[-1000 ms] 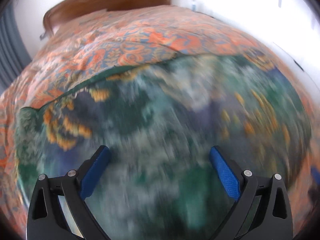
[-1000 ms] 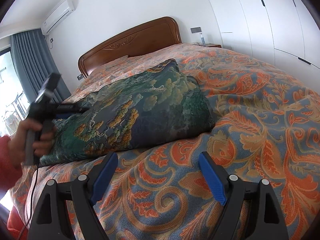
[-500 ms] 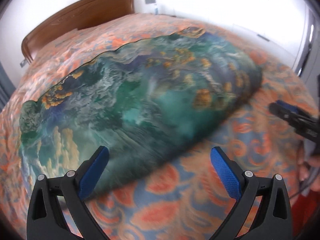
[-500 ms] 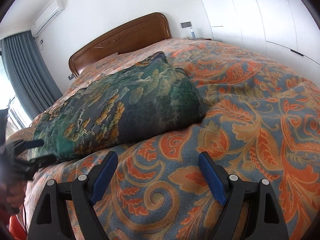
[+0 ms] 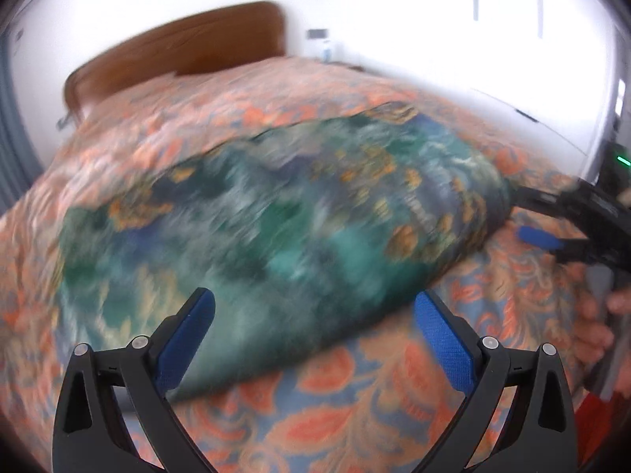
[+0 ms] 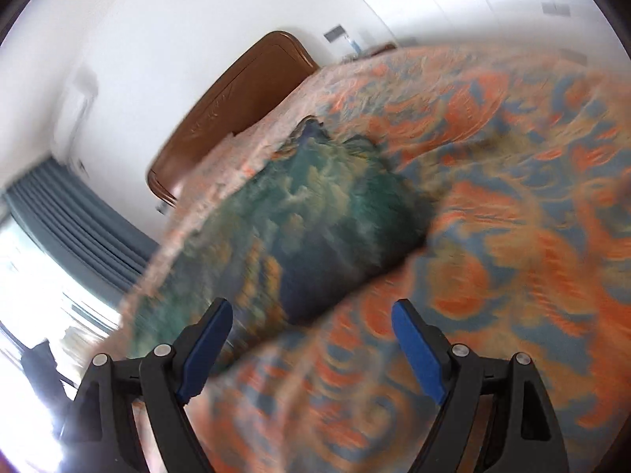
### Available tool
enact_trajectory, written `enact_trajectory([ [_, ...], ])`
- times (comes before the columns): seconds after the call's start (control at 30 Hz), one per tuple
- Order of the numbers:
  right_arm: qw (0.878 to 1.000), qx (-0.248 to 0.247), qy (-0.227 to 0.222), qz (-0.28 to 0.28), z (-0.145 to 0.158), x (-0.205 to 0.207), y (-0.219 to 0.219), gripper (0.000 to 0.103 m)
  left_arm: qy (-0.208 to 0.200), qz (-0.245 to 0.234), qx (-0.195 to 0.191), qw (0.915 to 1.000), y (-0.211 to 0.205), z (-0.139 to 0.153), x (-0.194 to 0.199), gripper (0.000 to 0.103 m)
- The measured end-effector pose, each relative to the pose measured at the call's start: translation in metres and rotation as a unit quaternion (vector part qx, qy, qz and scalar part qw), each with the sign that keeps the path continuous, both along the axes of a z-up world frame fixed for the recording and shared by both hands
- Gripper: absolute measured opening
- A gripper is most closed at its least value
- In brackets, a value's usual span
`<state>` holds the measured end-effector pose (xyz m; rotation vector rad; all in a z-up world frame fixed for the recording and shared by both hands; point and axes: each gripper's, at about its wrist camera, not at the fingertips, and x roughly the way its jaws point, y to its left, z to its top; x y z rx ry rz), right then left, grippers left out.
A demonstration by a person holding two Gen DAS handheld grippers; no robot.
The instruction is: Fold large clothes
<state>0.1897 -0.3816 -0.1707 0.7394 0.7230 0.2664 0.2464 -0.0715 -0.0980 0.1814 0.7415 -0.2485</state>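
- The folded green garment (image 5: 276,228) is lying on the orange-and-blue bedspread (image 5: 347,394), out in front of the wooden headboard (image 5: 177,47).
- Left gripper (image 5: 313,335) is spread wide with nothing in it, hanging over the garment's near edge.
- Right gripper (image 6: 311,347) is wide too and empty; everything looks tilted and blurry in its view.
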Motion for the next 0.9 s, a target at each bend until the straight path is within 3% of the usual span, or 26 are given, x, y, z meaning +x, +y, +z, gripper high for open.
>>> enact_trajectory([
  [0.07, 0.999, 0.039, 0.029, -0.006, -0.011, 0.023, -0.001, 0.085, 0.004, -0.025, 0.013, 0.9996, -0.013, -0.006, 0.007, 0.101],
  [0.23, 0.989, 0.101, 0.089, -0.052, -0.048, 0.068, -0.013, 0.085, 0.1, -0.037, 0.025, 0.994, -0.024, -0.053, 0.045, 0.102],
  [0.37, 0.984, 0.133, 0.093, -0.075, -0.056, 0.08, -0.021, 0.085, 0.102, -0.057, 0.05, 0.9919, -0.03, -0.059, 0.044, 0.102],
  [0.43, 0.985, 0.126, 0.093, -0.076, -0.057, 0.085, -0.019, 0.078, 0.106, -0.064, 0.043, 0.9914, -0.026, -0.052, 0.042, 0.101],
  [0.47, 0.986, 0.112, 0.095, -0.076, -0.056, 0.087, -0.018, 0.061, 0.111, -0.062, 0.031, 0.9914, -0.022, -0.047, 0.041, 0.101],
  [0.6, 0.994, 0.042, 0.065, -0.071, -0.028, 0.083, -0.006, 0.036, 0.115, -0.048, -0.037, 0.9915, 0.01, 0.004, 0.038, 0.1],
  [0.73, 0.994, -0.096, -0.014, -0.049, 0.03, 0.064, 0.033, 0.032, 0.07, -0.054, -0.057, 0.9944, 0.023, 0.076, 0.039, 0.101],
  [0.83, 0.979, -0.184, -0.083, -0.032, 0.067, 0.041, 0.071, 0.031, 0.051, -0.069, -0.071, 0.9938, 0.015, 0.118, 0.043, 0.101],
  [0.9, 0.962, -0.238, -0.133, -0.014, 0.088, 0.022, 0.103, 0.03, 0.071, -0.086, -0.091, 0.9896, 0.005, 0.14, 0.055, 0.101],
])
